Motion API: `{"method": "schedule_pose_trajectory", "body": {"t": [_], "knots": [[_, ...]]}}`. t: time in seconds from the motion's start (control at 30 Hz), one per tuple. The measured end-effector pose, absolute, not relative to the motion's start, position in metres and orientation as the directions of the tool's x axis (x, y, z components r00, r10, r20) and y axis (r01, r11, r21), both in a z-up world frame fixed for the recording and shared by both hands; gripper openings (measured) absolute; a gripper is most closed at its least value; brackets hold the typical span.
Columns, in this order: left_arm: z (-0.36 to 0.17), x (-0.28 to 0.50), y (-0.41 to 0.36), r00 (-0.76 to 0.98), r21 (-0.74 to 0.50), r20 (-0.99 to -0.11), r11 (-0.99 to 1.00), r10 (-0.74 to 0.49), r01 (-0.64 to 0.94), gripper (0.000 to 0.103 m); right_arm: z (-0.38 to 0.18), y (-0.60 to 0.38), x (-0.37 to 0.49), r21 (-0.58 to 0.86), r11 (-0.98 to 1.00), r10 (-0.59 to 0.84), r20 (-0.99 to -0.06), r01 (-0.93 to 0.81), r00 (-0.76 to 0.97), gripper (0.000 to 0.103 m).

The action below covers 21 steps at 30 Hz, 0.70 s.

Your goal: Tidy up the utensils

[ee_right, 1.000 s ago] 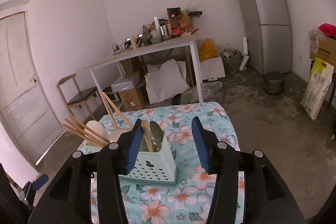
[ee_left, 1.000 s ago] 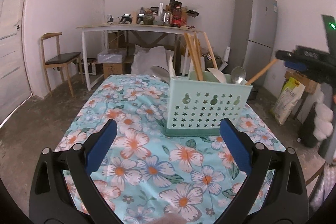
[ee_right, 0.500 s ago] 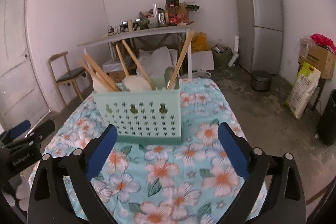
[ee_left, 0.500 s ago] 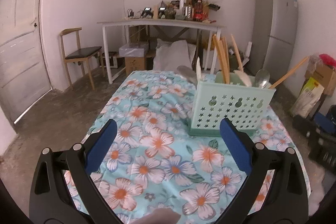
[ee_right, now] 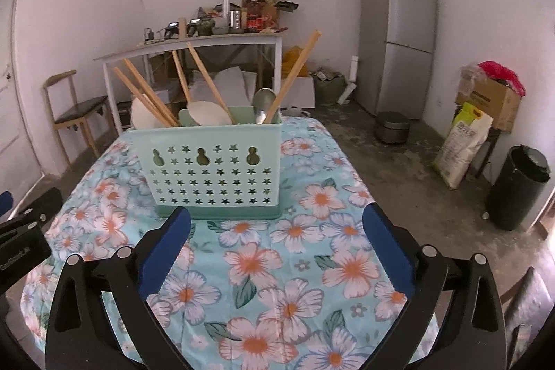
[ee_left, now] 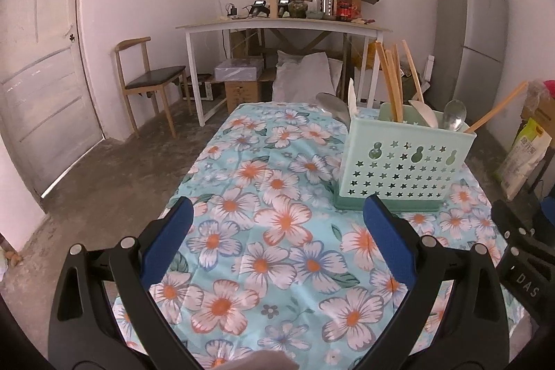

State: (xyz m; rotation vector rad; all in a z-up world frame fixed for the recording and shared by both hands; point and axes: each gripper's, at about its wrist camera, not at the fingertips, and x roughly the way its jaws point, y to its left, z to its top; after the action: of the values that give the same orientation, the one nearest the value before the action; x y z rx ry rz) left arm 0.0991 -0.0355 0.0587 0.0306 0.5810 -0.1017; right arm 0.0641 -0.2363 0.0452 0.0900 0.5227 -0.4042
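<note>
The mint-green utensil caddy (ee_right: pixel 215 169) stands upright on the floral tablecloth (ee_right: pixel 295 266), toward the far half of the table and, in the right wrist view, a little left of centre. Its load looks complete: wooden chopsticks (ee_right: pixel 152 99) lean out of the left section, a pale rice paddle (ee_right: pixel 208 113) and more sticks sit in the middle, and a metal spoon (ee_right: pixel 262 104) with one long chopstick (ee_right: pixel 295 75) rises from the right end. No loose utensil shows on the cloth near the caddy, so the sorting appears done or nearly so; the far side of the caddy is hidden.

The right gripper (ee_right: pixel 277 248) has its blue pads spread wide with nothing between them; its jaws have just been opening, and the caddy's base sits just beyond the left pad without touching it. The left gripper (ee_left: pixel 277 241) is likewise wide apart and empty, over bare cloth, with the caddy (ee_left: pixel 406 162) to its far right.

If this step is the retreat after a drop, the sound way is to draw both tools straight back toward the near edge, keeping the pads clear of the caddy's front wall and of the slanting stick on the right, which would lever the caddy over if clipped. Check behind the caddy, where a grey rounded shape (ee_left: pixel 333 106) lies by its far left corner; what it is cannot be told from here. If it is a stray utensil, the left tool has the clearer path around that side.
</note>
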Motion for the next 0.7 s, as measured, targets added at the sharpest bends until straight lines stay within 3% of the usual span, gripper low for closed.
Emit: {"method": "schedule_pose_trajectory", "body": {"t": [0.7], "knots": [[0.060, 0.099, -0.023, 0.832, 0.016, -0.553, 0.998, -0.038, 0.056, 0.095, 0.049, -0.235, 0.066, -0.016, 0.895, -0.393, -0.503, 0.446, 0.770, 0.097]]}}
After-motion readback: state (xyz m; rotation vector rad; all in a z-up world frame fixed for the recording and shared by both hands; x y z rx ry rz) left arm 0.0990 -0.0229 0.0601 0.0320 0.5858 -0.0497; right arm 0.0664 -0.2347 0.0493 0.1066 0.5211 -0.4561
